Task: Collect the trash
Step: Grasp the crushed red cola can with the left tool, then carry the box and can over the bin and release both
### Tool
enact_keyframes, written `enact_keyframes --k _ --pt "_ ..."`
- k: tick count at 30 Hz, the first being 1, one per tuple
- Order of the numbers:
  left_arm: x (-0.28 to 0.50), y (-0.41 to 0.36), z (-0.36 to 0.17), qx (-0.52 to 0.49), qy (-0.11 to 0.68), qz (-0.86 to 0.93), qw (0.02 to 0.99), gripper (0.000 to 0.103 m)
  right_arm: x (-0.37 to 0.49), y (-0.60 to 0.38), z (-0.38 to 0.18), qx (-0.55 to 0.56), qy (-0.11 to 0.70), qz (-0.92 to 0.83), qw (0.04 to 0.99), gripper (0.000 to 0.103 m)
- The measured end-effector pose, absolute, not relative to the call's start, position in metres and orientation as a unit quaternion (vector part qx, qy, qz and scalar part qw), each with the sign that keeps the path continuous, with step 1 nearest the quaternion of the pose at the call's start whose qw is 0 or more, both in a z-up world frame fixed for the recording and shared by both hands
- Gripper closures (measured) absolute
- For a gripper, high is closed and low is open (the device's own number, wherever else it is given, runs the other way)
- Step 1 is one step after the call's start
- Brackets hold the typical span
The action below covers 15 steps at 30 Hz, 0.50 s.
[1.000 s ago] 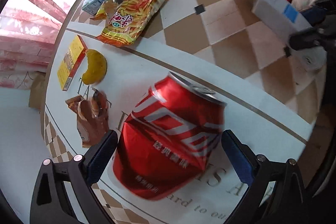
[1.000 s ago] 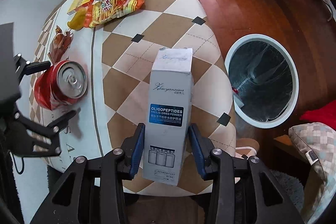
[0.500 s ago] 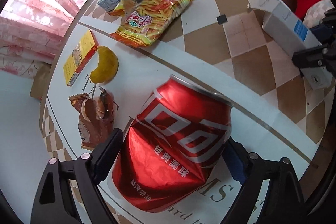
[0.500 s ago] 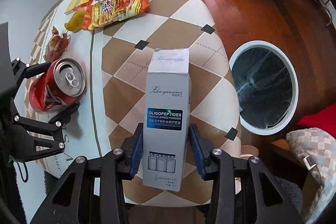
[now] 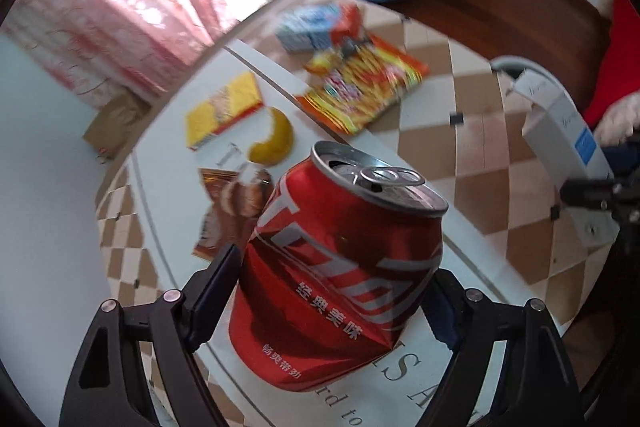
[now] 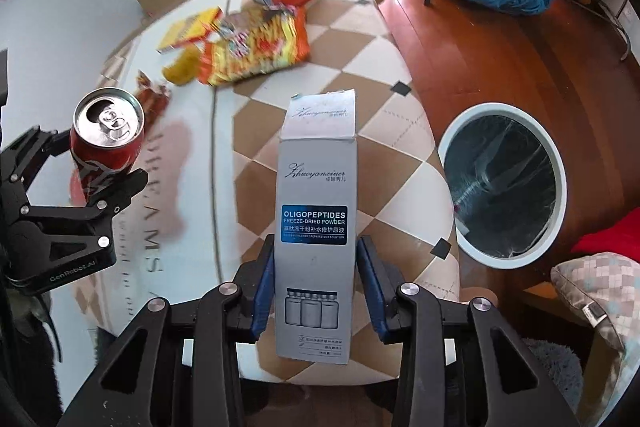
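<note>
Right wrist view: the right hand-held gripper (image 6: 316,281) is clamped on a grey carton (image 6: 316,219) above the counter (image 6: 384,67), the left hand-held gripper (image 5: 332,303) on a dented red can (image 5: 340,267), seemingly lifted clear. Both are mid-carry; next, swing them over the lined bin (image 6: 502,183) beside the counter and let go.

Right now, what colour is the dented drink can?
Red with white lettering, silver top; clearest in the left wrist view.

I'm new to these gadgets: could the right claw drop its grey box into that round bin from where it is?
Probably yes. The right claw grips the grey box, and the round bin stands open on the floor just past the table edge, with nothing between.
</note>
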<state>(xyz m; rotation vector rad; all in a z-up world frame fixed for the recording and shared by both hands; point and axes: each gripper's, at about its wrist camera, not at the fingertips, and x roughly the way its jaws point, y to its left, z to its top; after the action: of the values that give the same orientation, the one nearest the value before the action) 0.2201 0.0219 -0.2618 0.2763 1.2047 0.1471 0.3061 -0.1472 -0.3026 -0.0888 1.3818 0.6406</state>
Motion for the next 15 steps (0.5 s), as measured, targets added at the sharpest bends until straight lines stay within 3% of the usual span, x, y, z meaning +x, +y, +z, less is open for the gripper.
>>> enact_keyframes --k 15 --pt "0.231 -0.044 -0.166 0.114 0.460 0.078 0.877 0.022 0.342 -0.246 -0.215 0.043 0.558 0.282 0.779 0.063"
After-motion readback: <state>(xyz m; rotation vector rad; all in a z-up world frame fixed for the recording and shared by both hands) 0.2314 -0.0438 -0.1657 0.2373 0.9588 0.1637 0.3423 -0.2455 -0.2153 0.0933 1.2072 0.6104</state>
